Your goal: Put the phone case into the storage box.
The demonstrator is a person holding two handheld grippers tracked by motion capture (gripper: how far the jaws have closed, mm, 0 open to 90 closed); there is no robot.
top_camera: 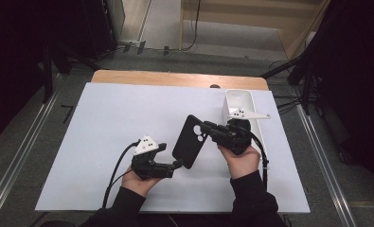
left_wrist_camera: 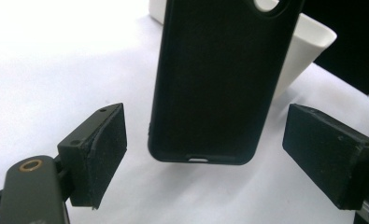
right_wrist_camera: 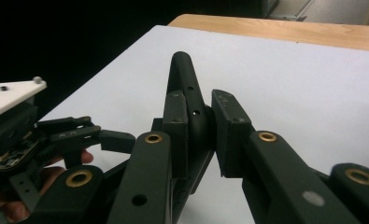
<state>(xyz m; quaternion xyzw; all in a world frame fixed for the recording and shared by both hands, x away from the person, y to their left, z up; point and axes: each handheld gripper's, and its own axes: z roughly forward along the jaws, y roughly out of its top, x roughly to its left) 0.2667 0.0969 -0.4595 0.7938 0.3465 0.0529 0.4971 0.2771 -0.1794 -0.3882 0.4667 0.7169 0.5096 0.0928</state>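
Black phone case [top_camera: 191, 140] clenched in right gripper [top_camera: 207, 128], left gripper [top_camera: 177, 164] released beside it, white bin [top_camera: 238, 100] behind.

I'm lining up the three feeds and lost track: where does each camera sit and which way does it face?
High view: above the person's side, looking forward and down on the table; both forearms, hands, grippers.
Left gripper view: on the left gripper, facing the phone case between its open jaws.
Right gripper view: on the right gripper, clamped on the case's edge; left gripper beyond.
All three share the case.
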